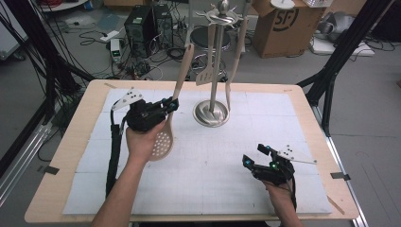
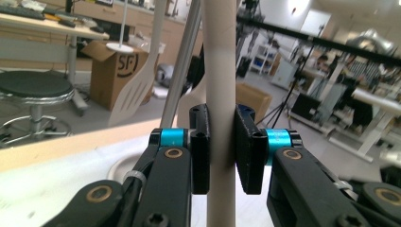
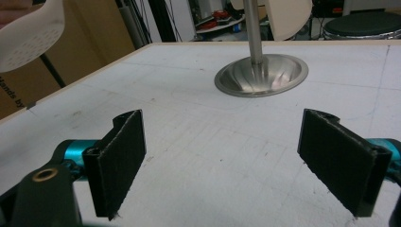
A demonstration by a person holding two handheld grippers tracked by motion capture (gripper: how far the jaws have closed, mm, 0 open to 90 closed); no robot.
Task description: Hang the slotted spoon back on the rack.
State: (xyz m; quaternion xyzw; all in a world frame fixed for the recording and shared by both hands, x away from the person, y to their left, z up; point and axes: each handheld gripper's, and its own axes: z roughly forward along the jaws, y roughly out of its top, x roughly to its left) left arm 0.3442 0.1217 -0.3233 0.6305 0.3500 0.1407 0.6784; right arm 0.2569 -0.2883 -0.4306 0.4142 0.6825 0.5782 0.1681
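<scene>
My left gripper [image 1: 173,104] is clamped on the handle of the perforated spoon [image 1: 162,142], lifted off the white mat [image 1: 222,161] beside the utensil stand [image 1: 211,113]; light, stiff, smooth, so mid-handle suits, while my right gripper [image 1: 257,156] rests released

The high view looks forward and down over the white-matted wooden bench [image 1: 236,161]. Both gripper views sit low and close, sharing the round-footed steel utensil stand [image 3: 261,75].
</scene>
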